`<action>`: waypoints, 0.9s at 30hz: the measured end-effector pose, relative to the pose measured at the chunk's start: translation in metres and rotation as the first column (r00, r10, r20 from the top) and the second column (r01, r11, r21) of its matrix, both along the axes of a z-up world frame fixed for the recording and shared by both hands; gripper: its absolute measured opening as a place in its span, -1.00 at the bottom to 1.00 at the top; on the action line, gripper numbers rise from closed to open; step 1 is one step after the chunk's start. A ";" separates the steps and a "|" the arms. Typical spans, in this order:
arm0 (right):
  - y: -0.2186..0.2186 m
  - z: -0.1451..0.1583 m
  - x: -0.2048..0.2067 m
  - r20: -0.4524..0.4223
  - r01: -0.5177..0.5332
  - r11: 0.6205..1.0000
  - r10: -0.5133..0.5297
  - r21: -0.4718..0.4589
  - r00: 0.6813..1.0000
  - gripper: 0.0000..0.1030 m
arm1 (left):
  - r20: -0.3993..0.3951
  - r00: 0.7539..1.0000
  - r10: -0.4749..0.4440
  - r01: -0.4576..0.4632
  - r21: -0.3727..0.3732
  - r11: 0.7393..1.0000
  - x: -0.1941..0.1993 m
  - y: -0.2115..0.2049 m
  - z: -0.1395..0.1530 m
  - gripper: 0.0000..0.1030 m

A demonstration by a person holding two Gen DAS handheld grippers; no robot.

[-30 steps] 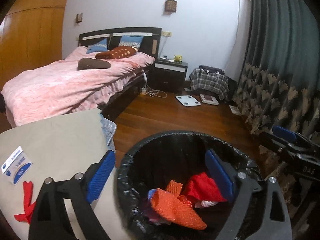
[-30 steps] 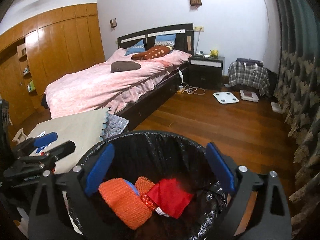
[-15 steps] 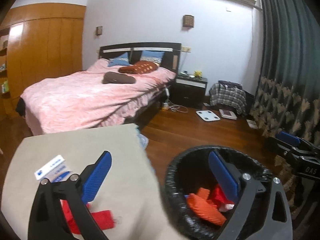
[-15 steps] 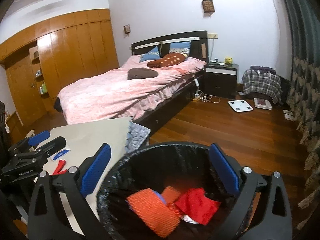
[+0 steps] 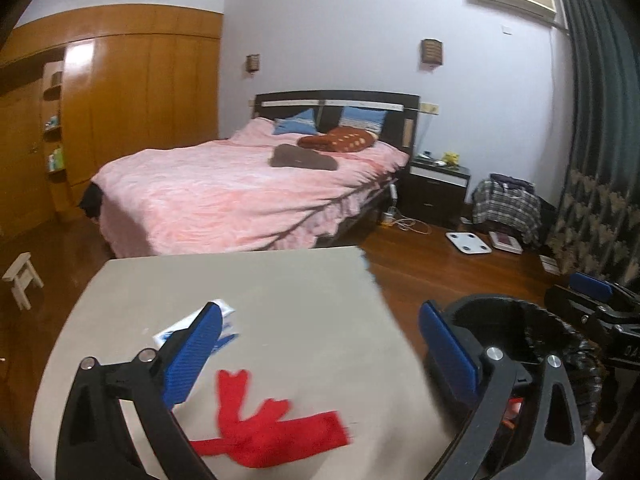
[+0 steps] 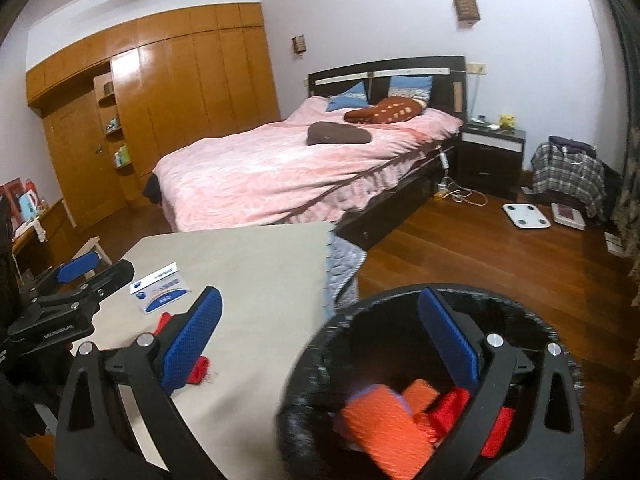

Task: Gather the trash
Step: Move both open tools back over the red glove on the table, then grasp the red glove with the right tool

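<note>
Because it lies limp and flat at the lower centre of the left wrist view, the red cloth scrap point(image 5: 260, 428) looks light and soft, best pinched at its thick middle. Both the left gripper point(image 5: 320, 348) and right gripper point(image 6: 320, 340) stand spread wide and empty. Further up the table point(image 5: 304, 292) sits one light, stiff blue-and-white packet point(image 6: 162, 286). One black-lined bin point(image 6: 328, 344), lower right, holds several orange and red pieces.

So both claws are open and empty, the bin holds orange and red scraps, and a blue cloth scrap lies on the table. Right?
Not quite: the cloth scrap on the table is red, not blue, as the left wrist view shows. The rest holds.
</note>
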State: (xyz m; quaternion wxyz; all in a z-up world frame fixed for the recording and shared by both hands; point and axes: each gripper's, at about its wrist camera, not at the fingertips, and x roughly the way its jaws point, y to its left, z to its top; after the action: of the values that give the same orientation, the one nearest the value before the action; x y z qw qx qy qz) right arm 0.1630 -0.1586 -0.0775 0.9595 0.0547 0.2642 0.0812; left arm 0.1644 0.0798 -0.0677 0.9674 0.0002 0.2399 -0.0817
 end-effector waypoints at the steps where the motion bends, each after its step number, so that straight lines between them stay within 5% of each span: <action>1: 0.007 -0.002 0.002 -0.005 -0.011 1.000 0.011 0.007 1.000 0.86 | 0.004 1.000 0.014 -0.014 0.005 1.000 -0.001 0.009 -0.003 0.87; 16: 0.139 -0.058 0.029 -0.115 -0.236 0.972 0.236 0.005 0.965 0.86 | -0.075 0.970 0.230 -0.225 0.071 0.972 -0.015 0.127 -0.063 0.87; 27: 0.205 -0.110 0.043 -0.224 -0.330 0.944 0.322 0.003 0.920 0.86 | -0.115 0.944 0.310 -0.303 0.077 0.950 -0.021 0.173 -0.089 0.87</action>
State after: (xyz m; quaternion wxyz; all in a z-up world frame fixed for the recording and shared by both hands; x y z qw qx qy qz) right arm 0.2057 0.0460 -0.1871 0.8980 0.0022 0.3760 0.2287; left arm 0.1430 0.2531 -0.1571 0.9509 -0.0137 0.2996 0.0768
